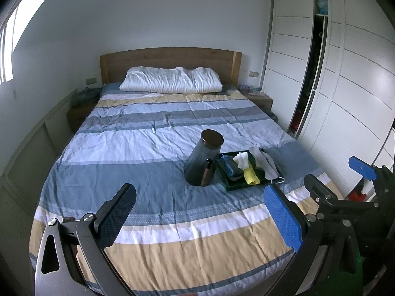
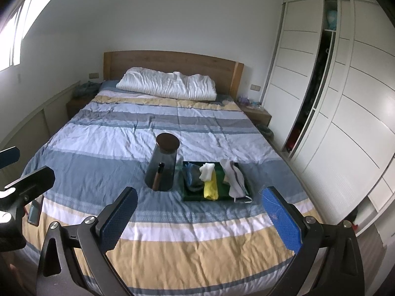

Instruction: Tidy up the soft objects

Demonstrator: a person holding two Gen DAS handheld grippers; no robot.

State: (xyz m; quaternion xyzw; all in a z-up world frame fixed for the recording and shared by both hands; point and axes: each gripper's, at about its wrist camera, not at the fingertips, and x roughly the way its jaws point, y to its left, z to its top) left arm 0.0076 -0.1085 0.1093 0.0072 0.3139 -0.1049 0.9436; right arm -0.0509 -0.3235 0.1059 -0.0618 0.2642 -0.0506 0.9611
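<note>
Striped bed [image 2: 172, 128], tray [image 2: 191, 196] rim partly hidden by cloths [image 2: 211, 188]

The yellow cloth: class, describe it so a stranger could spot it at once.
On the striped bed, right of the dark lidded jar, sits a dark green tray. The yellow cloth lies mid-tray, the only bright yellow piece, between grey-blue fabrics and a white face mask.

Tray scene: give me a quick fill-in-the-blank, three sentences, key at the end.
1. The tray lies on the ____.
2. The lidded jar stands to the ____ of the tray.
3. Both the left gripper and the right gripper are ____.

Missing words: bed; left; open
</note>
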